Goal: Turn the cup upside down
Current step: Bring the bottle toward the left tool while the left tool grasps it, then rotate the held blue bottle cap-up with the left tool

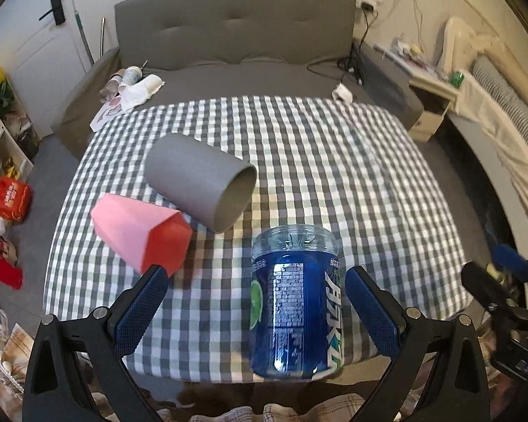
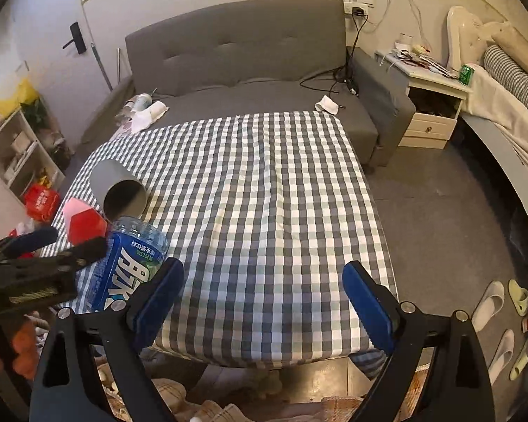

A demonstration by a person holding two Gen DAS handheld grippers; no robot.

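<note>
Claws (image 1: 257,288) apart; two cups (image 1: 200,183), toppled.

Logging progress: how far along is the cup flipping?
Nothing looks done: the grey cup and pink cup both lie on their sides on the checked tablecloth. In hand: nothing; the left tool is open around the blue bottle, and the right tool is open and empty. Gripping and upending remain.

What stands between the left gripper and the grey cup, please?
The blue bottle stands between the open fingers of the left gripper, and the pink cup lies by its left fingertip; the grey cup lies behind the gap between them.
</note>
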